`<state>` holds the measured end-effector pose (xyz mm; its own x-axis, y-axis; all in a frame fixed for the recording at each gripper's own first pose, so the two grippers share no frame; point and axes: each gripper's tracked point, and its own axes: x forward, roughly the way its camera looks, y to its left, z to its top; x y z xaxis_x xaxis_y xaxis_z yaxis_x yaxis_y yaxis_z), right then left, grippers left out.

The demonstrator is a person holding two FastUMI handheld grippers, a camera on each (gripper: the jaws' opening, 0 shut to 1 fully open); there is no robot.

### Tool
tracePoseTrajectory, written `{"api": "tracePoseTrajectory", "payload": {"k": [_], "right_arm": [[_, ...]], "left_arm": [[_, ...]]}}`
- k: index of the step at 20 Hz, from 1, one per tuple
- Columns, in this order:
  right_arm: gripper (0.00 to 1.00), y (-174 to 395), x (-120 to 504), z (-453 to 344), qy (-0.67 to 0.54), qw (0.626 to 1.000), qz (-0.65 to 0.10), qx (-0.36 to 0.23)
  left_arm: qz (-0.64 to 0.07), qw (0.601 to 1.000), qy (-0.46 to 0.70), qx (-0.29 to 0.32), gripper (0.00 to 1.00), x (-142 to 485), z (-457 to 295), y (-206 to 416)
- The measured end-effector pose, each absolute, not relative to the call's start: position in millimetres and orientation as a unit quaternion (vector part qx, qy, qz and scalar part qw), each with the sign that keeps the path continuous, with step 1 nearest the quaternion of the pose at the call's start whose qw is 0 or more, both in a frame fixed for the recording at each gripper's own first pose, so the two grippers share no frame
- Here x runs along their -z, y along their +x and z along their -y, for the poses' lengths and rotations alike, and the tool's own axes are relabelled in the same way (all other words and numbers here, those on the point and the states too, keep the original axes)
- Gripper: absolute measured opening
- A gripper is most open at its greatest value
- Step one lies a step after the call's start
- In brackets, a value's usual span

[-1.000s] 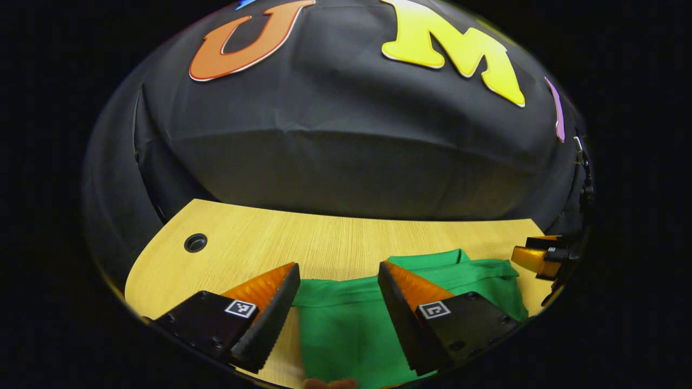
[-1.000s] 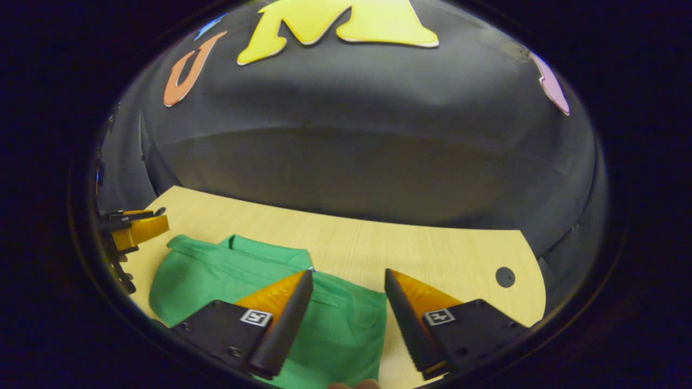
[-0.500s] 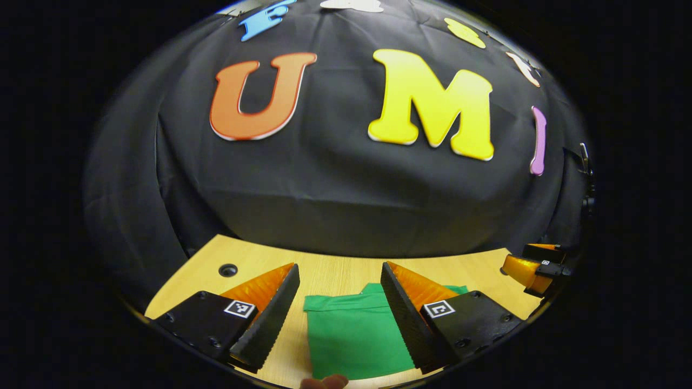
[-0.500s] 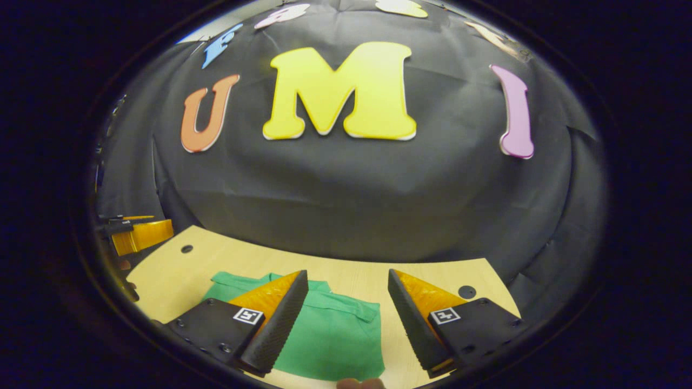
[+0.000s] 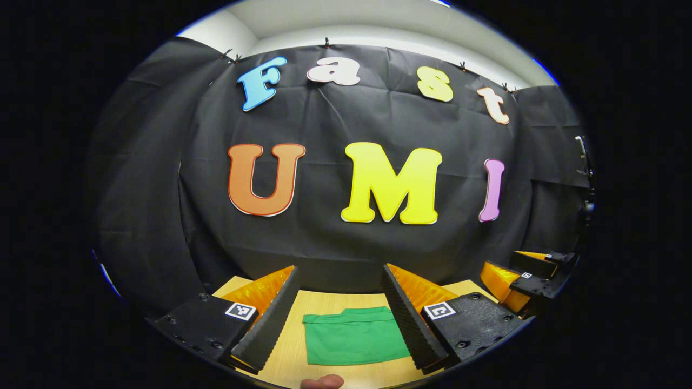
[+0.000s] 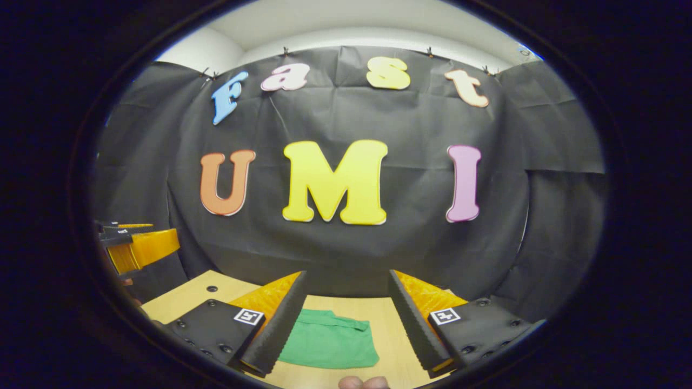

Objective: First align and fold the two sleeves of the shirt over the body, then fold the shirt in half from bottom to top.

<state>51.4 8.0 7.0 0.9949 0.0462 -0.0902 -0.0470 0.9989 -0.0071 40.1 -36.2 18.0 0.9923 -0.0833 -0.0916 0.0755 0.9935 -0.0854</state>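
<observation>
The green shirt lies folded into a compact rectangle on the light wooden table. In the left gripper view my left gripper is open, lifted well above the shirt, which shows through the gap between its fingers. The right gripper appears at the far right edge there. In the right gripper view the shirt also lies flat below, and my right gripper is open and empty above it. The left gripper shows at the left edge of that view.
A round cable hole sits in the table's far left corner in the right gripper view. A fingertip shows at the bottom edge of the left gripper view, and fingertips in the right gripper view. The black cloth wall stands just behind the table.
Both grippers have risen and tilted upward, away from the table. The shirt now looks smaller and lower in both views, and more of the wall is visible. Both stayed open.
</observation>
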Motion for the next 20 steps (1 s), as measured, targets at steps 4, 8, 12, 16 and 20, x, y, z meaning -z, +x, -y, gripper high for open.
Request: {"api": "tracePoseTrajectory", "payload": {"k": [4,8,12,16,20], "right_arm": [[0.95,14,-25,-18,-0.021,0.999,-0.024,-0.029],[0.95,-5,-23,-21,-0.013,0.999,-0.03,-0.024],[0.95,-18,-13,-26,-0.011,0.999,-0.043,-0.029],[0.96,-19,-10,-32,-0.029,0.998,-0.039,-0.035],[0.96,-16,-20,-31,-0.013,0.999,-0.026,-0.029]], "left_arm": [[-0.033,0.998,-0.034,0.036,0.97,-35,27,8],[-0.03,0.998,-0.039,0.025,0.96,-34,23,-15],[-0.05,0.998,-0.042,0.02,0.97,-18,20,-26],[-0.045,0.998,-0.032,0.024,0.97,-19,22,-22],[-0.037,0.999,-0.022,0.024,0.97,-24,24,-21]]}}
